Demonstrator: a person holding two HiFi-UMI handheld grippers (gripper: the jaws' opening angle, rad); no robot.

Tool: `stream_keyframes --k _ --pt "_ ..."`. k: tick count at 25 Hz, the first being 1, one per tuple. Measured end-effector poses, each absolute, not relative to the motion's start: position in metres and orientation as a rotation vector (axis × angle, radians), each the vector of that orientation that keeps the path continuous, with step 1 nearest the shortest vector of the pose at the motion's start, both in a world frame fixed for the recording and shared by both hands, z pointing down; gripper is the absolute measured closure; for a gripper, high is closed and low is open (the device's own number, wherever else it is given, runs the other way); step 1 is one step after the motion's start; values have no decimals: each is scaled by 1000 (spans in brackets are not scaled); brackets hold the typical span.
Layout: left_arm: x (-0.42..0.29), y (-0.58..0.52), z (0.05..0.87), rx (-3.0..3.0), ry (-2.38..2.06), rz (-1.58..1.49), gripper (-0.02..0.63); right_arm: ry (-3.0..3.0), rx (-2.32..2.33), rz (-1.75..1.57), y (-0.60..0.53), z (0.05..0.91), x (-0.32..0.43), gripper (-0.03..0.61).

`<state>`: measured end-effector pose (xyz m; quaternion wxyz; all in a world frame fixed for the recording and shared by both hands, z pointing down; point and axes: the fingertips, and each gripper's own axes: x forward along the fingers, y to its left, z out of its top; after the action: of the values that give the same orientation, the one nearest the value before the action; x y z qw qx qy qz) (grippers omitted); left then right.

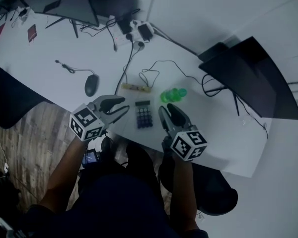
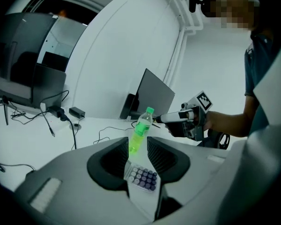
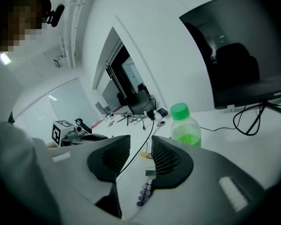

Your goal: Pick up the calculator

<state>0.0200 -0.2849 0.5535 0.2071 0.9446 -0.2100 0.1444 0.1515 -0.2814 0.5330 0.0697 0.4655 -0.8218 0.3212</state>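
Calculator (image 1: pixel 144 114): small, dark, rectangular. Greyish display strip at far end, grid of rounded keys filling rest of face. Lies flat, face up, on white table (image 1: pixel 208 133), near front edge, long axis pointing away from person. Not lifted. Green bottle (image 1: pixel 173 94) lies near, beyond far right corner, apart from it.

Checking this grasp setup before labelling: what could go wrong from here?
1. The green bottle stands upright just beyond the calculator, close to the right gripper; a reach could tip it.
2. Fingers of the left gripper stand only narrowly apart, so they may shove the calculator rather than straddle it.
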Motion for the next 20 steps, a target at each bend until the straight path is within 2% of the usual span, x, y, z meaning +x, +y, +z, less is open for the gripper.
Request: stream_keyframes --k 20 --pt "38 -280 674 2361 -535 536 453 -2272 1265 1251 -289 661 148 431"
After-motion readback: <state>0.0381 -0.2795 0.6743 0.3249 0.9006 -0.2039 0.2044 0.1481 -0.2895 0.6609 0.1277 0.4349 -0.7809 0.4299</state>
